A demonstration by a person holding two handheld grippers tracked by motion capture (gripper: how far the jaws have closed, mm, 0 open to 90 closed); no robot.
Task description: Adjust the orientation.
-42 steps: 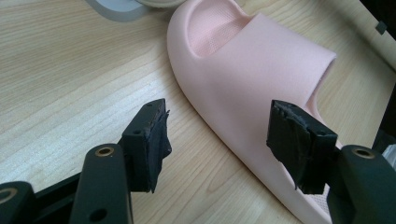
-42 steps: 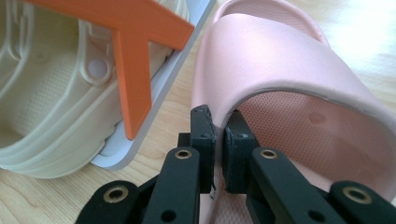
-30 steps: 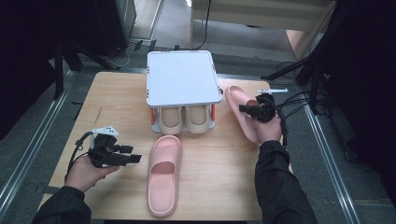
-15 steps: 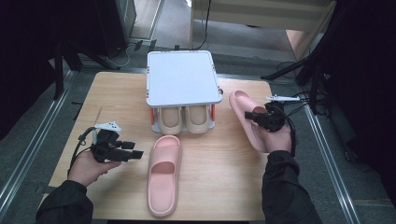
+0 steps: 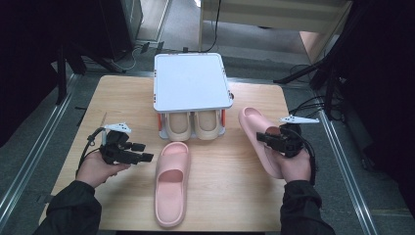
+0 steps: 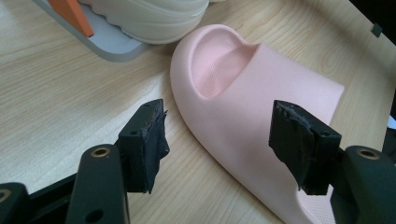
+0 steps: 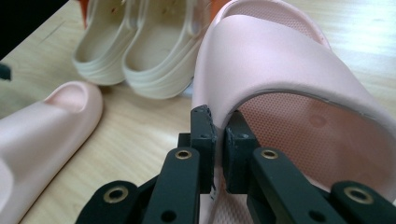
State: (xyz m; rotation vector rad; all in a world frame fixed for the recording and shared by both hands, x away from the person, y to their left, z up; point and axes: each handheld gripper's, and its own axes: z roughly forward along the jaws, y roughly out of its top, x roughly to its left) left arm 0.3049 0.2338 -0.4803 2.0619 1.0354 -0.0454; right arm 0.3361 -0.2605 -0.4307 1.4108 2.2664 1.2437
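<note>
The right hand-held gripper (image 5: 266, 138) is clamped on the side edge of a pink slipper (image 5: 259, 139): in the right gripper view its two black jaws stand almost together, pinching the slipper's (image 7: 299, 79) rim just where the strap meets the sole. Seen from above, that slipper lies at the right side of the bench (image 5: 235, 196), toe toward the far edge, its heel end under the person's right hand (image 5: 296, 164). It sits just right of the small shoe rack (image 5: 192, 83), near it but apart from it.

The left hand-held gripper (image 5: 147, 157) is open and holds nothing. In the left gripper view its jaws stand wide apart, and the second pink slipper (image 6: 261, 116) lies between and beyond them, flat on the wood, with neither pad touching it. From above, this gripper points at the slipper's (image 5: 171, 183) left flank, near its toe end, close beside it. This slipper lies in the middle of the bench, lengthwise, toe just short of the rack.

The rack has a flat white top on orange posts, and a pair of beige clogs (image 5: 193, 125) sits side by side on its lower shelf. The person's left hand (image 5: 100, 169) rests low near the left edge of the bench.
</note>
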